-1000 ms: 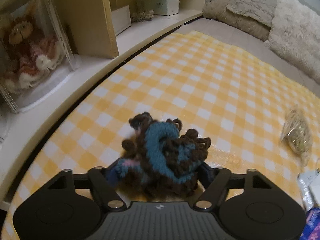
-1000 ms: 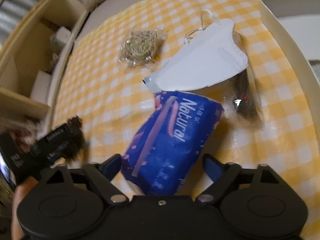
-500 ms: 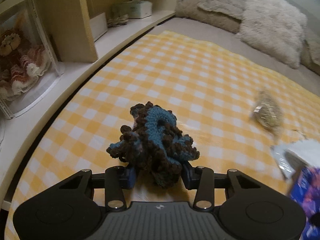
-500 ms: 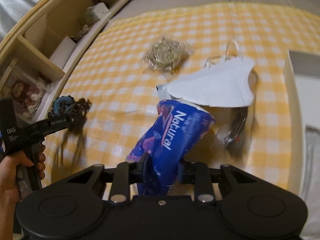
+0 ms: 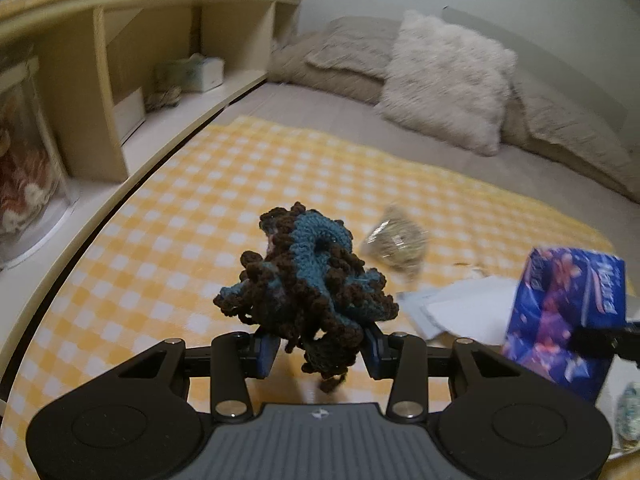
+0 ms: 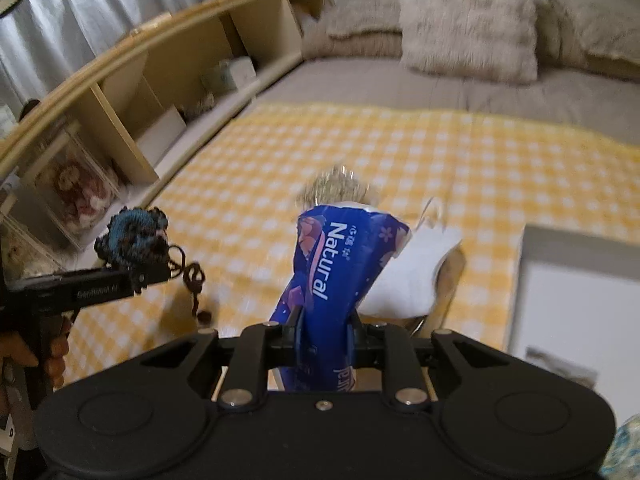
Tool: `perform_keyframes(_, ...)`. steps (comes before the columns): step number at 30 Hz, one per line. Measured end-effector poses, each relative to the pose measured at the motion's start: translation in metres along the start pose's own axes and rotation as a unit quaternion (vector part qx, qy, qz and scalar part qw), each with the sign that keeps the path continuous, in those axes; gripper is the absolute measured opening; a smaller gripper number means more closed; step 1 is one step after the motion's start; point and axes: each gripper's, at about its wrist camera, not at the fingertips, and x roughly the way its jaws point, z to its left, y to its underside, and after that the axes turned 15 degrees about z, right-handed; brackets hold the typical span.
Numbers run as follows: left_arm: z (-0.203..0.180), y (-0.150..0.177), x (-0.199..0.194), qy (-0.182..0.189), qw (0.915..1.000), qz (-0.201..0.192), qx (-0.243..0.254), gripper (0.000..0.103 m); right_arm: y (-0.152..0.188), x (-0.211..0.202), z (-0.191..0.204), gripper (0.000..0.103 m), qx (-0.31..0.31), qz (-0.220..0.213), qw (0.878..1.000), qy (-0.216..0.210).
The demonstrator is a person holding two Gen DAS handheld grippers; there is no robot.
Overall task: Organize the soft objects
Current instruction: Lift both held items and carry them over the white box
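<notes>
Left gripper [image 5: 318,350]: it is closed on the yarn toy [image 5: 308,280]. The toy is pinched from both sides near its bottom.

Yarn toy: it is made of blue and brown yarn. It is held up in the air over the yellow checked blanket [image 5: 208,216]. One second ago it was lying on the blanket. In the right wrist view it [image 6: 132,240] is seen at the left, with a curly brown string hanging down from it.

Right gripper [image 6: 322,338]: it is closed on the blue tissue pack [image 6: 336,280]. The pack is squeezed thin where it is held.

Blue tissue pack: the word "Natural" is printed on it. It is held standing up, off the blanket. One second ago it was lying flat, and the fingers were spread wide on both sides of it. In the left wrist view it [image 5: 564,312] is seen at the right edge.

White mask [image 6: 408,276]: it is left lying on the blanket, just behind the pack.

Clear bag [image 5: 394,240]: something pale and stringy is packed inside. It is left on the blanket, past the yarn toy.

Views: more of the room is seen now than one second ago. The fluffy pillow [image 5: 444,80] and the wooden shelf [image 5: 100,92] are shown fully.

White box [image 6: 576,312]: it is seen at the right, beside the mask.
</notes>
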Motion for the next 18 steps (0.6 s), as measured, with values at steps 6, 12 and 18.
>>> perform_keyframes(6, -0.031, 0.003, -0.034, 0.023, 0.9987, -0.031, 0.032, 0.043, 0.005, -0.036, -0.01, 0.02, -0.008, -0.04, 0.999, 0.001)
perform_keyframes(12, -0.065, 0.004, -0.057, 0.057, 0.9951, -0.052, 0.062, 0.043, 0.017, -0.066, -0.022, 0.02, -0.014, -0.067, 0.998, 0.007)
perform_keyframes(18, -0.109, 0.005, -0.065, 0.089, 0.9893, -0.062, 0.097, 0.043, 0.032, -0.098, -0.04, 0.02, -0.013, -0.086, 0.996, 0.025)
